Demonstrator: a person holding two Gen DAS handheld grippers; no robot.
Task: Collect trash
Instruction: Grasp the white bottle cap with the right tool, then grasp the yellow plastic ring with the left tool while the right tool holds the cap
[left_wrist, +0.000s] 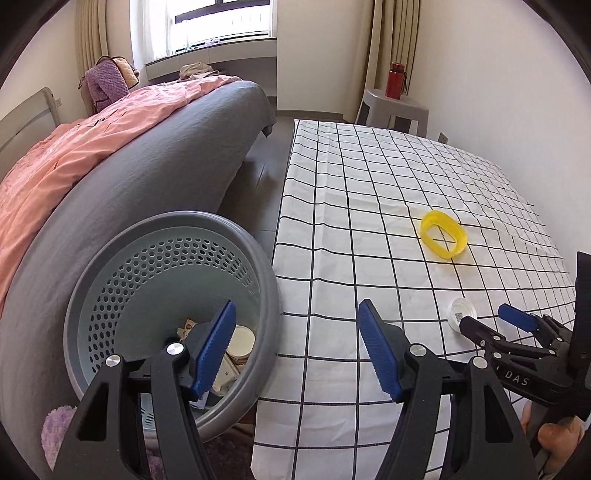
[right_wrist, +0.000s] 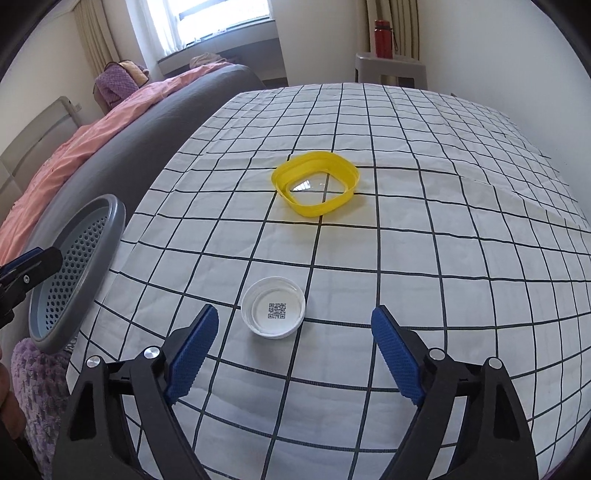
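A white round lid (right_wrist: 273, 313) with a printed code lies on the checked tablecloth (right_wrist: 406, 258), just ahead of my right gripper (right_wrist: 295, 314), whose blue pads stand apart on either side without touching it. In the left wrist view the same lid (left_wrist: 461, 312) shows beside the right gripper (left_wrist: 484, 320). Farther back rests a yellow plastic lid (right_wrist: 317, 183), also seen as the yellow lid (left_wrist: 444, 233). My left gripper (left_wrist: 297, 309) is open and holds nothing, hanging between the table edge and a grey perforated bin (left_wrist: 110, 295) holding a cup and scraps.
A bed with a grey sheet (left_wrist: 147, 177) and pink cover runs along the left. A red bottle (left_wrist: 395, 79) stands on a stool at the far corner. Purple fabric (right_wrist: 37, 387) lies below the bin (right_wrist: 79, 266). A wall borders the table's right side.
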